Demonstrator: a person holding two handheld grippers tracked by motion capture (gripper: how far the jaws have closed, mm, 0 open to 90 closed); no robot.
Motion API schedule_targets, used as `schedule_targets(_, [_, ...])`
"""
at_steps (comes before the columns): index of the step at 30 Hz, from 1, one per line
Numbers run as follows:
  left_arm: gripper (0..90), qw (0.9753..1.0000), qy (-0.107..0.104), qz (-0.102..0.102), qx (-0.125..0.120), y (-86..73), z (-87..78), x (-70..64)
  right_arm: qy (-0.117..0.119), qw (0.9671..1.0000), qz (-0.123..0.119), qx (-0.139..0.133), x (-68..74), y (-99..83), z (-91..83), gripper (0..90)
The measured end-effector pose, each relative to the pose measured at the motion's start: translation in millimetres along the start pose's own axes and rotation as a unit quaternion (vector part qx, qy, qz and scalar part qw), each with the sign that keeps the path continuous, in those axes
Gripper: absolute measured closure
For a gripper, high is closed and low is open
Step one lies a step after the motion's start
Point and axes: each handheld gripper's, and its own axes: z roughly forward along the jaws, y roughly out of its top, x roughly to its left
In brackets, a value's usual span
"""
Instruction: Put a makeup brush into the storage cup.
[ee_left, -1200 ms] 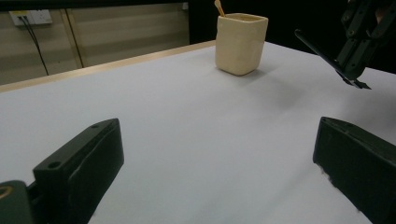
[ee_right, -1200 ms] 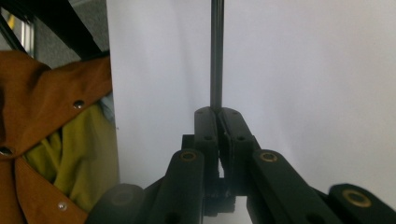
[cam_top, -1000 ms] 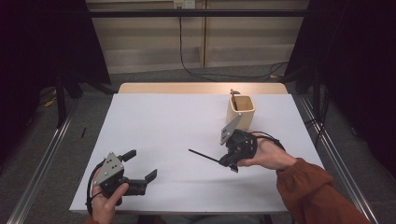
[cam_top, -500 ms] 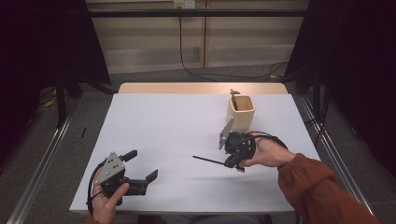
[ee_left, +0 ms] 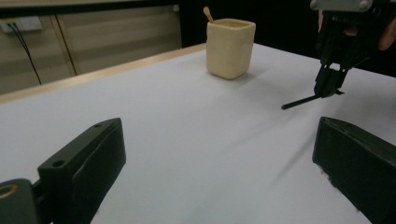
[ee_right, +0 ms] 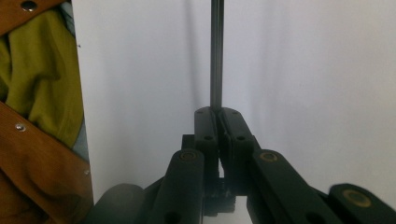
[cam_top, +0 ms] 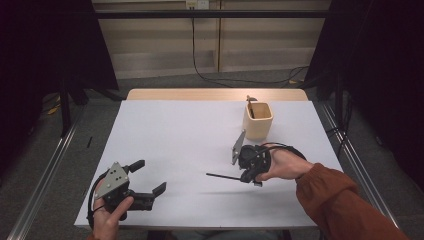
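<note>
right gripper [cam_top: 246,176] pinched thin black stick [cam_top: 222,176], held level just above white table [cam_top: 180,135] | left gripper [cam_top: 145,177] spread, idle | step: carry | next: tilt stick upright, lower into beige cup [cam_top: 257,121]

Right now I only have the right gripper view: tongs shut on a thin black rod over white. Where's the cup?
Observer: The beige cup stands behind the right tongs, toward the table's far edge, apart from them.
Operator: Anything in it?
Observer: Yes, a stick with a pale tip pokes above its rim.
Operator: Rod touching the table?
Observer: The left gripper view shows the black rod held about level just above the white table; I cannot tell if its tip touches.
Operator: Left tongs?
Observer: The left tongs are open, near the table's front left, holding nothing.
</note>
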Motion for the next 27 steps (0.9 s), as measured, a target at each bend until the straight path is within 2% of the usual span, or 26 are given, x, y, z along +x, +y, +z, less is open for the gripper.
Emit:
schedule_targets(6, [1.7,0.9999,0.0,-0.007,-0.013,4.8,-7.2,2.7,0.005,0.9999,0.001,-0.01,1.3,-2.5,1.0,86.5])
schedule_targets(11, [1.8,0.9996,-0.02,-0.008,-0.017,13.6,-5.0,6.9,0.009,0.9999,0.013,-0.007,1.5,-2.5,0.7,86.4])
schedule_targets(12, [1.8,0.9996,-0.023,-0.006,-0.016,14.8,-4.1,7.3,0.008,0.9999,0.006,-0.011,-0.4,-3.1,1.2,86.5])
schedule_targets(16, [1.8,0.999,-0.04,0.006,-0.018,21.4,-0.1,7.9,0.008,0.9998,0.011,-0.012,-2.2,-3.4,1.4,86.4])
schedule_targets(17, [1.8,0.9988,-0.045,0.003,-0.02,22.7,0.6,7.3,0.01,0.9998,0.01,-0.013,-2.3,-3.5,1.0,86.4])
schedule_targets(19, [1.9,0.9979,-0.06,0.012,-0.023,26.1,1.7,6.7,0.009,0.9998,0.01,-0.016,-2.2,-3.4,0.4,86.4])
schedule_targets(22, [1.7,0.9971,-0.07,0.021,-0.02,29.4,5.9,3.1,0.009,0.9997,0.013,-0.016,-0.3,-3.1,-0.1,86.4])
schedule_targets(27, [1.6,0.9957,-0.087,0.026,-0.016,33.4,15.4,-1.0,0.013,0.9998,0.003,-0.015,1.5,-2.2,1.3,86.4])
